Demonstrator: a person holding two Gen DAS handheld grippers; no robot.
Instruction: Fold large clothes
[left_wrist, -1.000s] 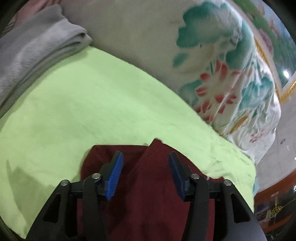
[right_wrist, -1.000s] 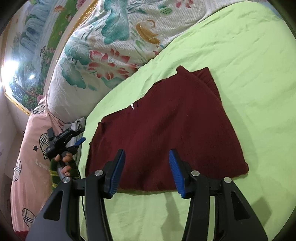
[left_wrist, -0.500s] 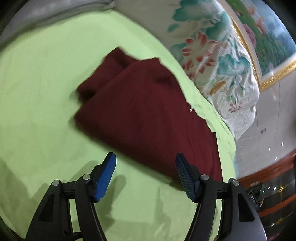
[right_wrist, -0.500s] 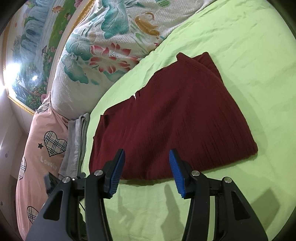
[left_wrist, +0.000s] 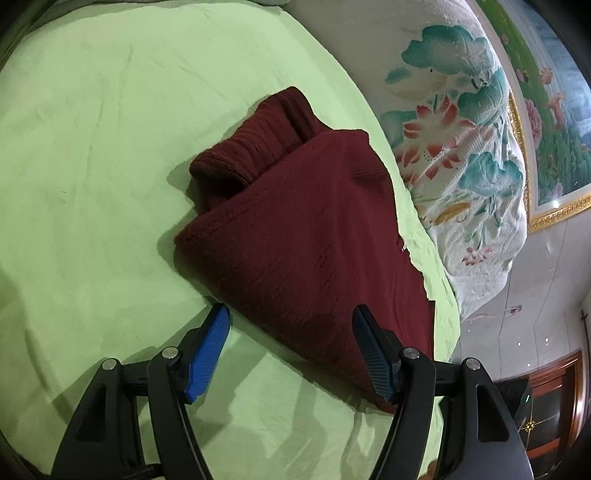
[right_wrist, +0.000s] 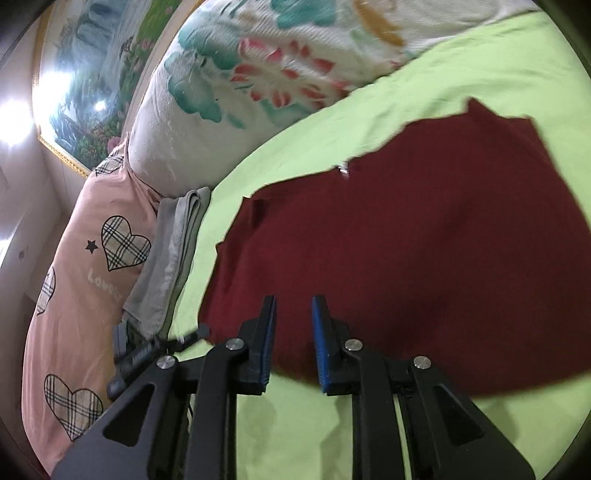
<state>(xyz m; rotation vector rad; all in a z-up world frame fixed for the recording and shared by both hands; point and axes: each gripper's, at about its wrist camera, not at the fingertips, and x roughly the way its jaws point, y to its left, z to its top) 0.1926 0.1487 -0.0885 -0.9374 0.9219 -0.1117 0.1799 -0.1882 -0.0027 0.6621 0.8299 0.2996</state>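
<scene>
While the folded maroon sweater (left_wrist: 306, 236) lies on the green bed sheet (left_wrist: 92, 166), the left gripper (left_wrist: 291, 332) hovers at its six o'clock edge, jaws apart; the right gripper (right_wrist: 293, 321) has narrow jaws closing over the hem, not yet pinching it

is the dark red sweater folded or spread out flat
Folded. The dark red sweater lies doubled on the green sheet, with a thick rolled layer showing under its top panel.

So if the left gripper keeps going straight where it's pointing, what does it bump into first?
Most likely the dark red sweater. Its near folded edge lies just ahead of the open left gripper, on the green sheet. Depth is hard to judge, so it might touch the sheet first.
</scene>
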